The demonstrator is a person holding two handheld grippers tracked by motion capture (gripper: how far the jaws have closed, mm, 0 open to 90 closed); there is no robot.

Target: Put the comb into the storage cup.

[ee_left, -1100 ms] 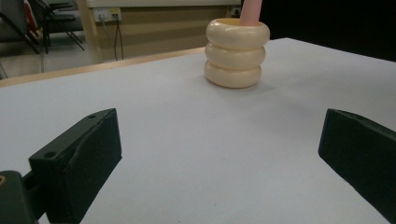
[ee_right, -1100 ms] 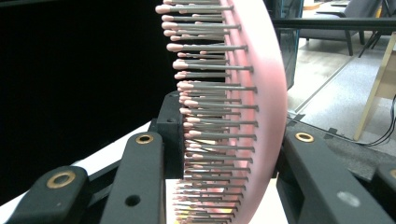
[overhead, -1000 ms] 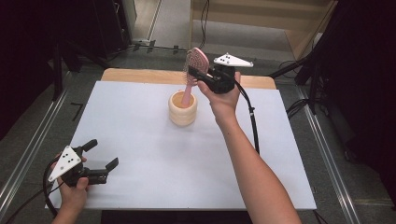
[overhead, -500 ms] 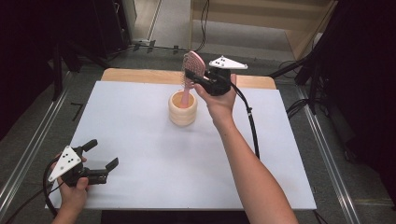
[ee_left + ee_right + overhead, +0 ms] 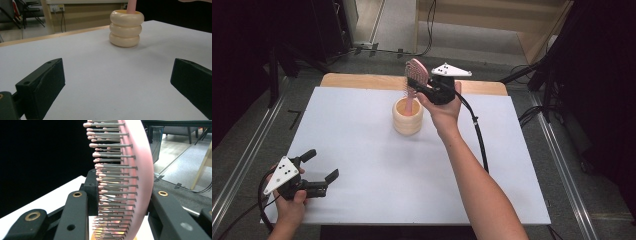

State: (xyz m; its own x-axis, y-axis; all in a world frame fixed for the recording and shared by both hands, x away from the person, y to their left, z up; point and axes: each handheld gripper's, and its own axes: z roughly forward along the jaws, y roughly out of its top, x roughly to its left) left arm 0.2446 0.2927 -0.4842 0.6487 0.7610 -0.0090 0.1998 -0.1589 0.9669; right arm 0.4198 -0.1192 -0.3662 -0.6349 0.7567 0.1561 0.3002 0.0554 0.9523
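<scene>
White tabletop (image 5: 362, 130) on grey floor, right hand-held gripper (image 5: 424, 89) pinching pink hairbrush (image 5: 416, 75), left hand-held gripper (image 5: 319, 165) spread

The pink hairbrush (image 5: 414, 80) stands nearly upright in the right gripper (image 5: 421, 86), clamped across its oval head, grey pink-tipped bristles facing one jaw, its handle reaching down into the holder (image 5: 407, 116). That cream holder, three stacked rings with an open top, sits on the white worktop (image 5: 362, 150) just below the gripper
</scene>
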